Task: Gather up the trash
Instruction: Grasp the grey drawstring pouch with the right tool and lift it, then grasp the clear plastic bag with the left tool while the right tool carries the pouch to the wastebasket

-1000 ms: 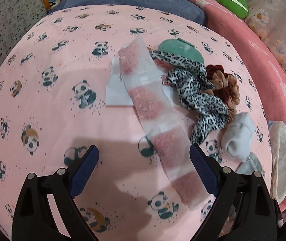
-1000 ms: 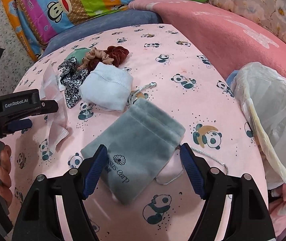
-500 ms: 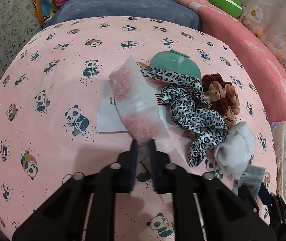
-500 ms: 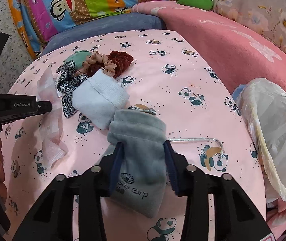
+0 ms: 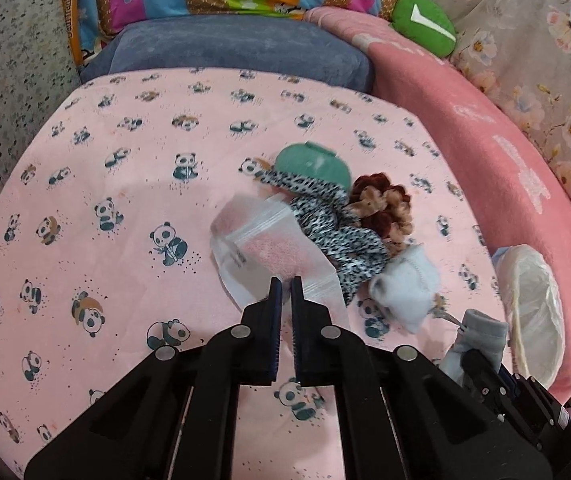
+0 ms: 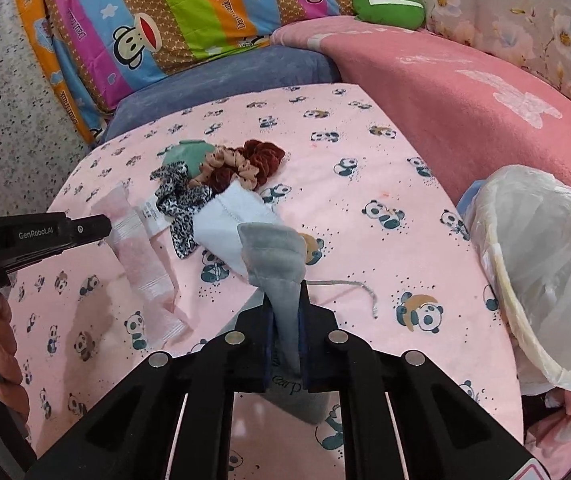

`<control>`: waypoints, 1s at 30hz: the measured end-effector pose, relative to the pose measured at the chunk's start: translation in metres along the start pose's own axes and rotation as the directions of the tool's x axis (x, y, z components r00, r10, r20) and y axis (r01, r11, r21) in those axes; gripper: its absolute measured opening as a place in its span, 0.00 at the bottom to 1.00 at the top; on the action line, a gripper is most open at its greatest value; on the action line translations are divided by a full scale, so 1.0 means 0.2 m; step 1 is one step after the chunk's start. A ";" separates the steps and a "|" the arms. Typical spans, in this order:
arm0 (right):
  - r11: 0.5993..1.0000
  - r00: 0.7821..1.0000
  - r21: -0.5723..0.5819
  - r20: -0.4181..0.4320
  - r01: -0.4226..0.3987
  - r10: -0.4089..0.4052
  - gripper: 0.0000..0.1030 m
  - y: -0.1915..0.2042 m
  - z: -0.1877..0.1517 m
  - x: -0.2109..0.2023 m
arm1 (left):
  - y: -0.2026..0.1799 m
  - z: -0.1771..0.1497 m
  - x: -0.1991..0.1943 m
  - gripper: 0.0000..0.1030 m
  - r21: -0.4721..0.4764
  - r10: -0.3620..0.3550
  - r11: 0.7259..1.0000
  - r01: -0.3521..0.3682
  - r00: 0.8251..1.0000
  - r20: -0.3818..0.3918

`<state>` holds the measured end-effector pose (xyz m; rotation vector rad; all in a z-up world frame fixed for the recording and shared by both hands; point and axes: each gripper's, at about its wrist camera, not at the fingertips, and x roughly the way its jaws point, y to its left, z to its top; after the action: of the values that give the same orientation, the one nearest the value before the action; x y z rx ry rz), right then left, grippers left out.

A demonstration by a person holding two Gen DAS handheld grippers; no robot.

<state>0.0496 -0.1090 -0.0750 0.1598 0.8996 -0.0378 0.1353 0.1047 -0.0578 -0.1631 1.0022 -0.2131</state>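
Two grips set — left gripper [image 5: 284, 285] clamped on sachet strip [image 5: 263, 245], right gripper [image 6: 285, 312] pinching grey pouch [image 6: 275, 256]. Lift step. Next — carry both over bin [image 6: 503, 276], release.

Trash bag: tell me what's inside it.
The trash bag stands open beside the bed; only its bare white lining shows inside. Its bottom is hidden behind the near rim, so anything lying deep down cannot be seen.

"GenRobot.AI" stands on the left gripper [image 6: 101, 226]; the grey pouch [image 6: 281, 264] shows part of a word, "earp".
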 end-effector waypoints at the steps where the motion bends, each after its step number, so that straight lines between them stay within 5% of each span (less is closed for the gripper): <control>1: 1.000 1.000 0.005 0.017 -0.001 0.001 0.09 0.00 0.01 -0.03 | -0.01 0.01 -0.04 0.04 0.003 -0.009 1.000 0.008 1.000 0.014; 15: 0.997 0.978 0.071 0.209 -0.010 -0.005 0.09 -0.14 0.17 -0.43 | -0.31 0.12 -0.53 0.04 0.113 -0.184 0.980 0.166 0.967 0.178; 30: 0.967 0.936 0.243 0.319 0.071 -0.149 0.09 -0.59 0.21 -0.72 | -0.94 0.11 -0.63 0.04 0.318 -0.383 0.889 0.331 0.916 0.118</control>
<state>-0.0196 -0.2360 0.0481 0.3072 0.5592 -0.2677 0.0682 -0.0449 0.1006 -0.0932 0.7449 -0.6728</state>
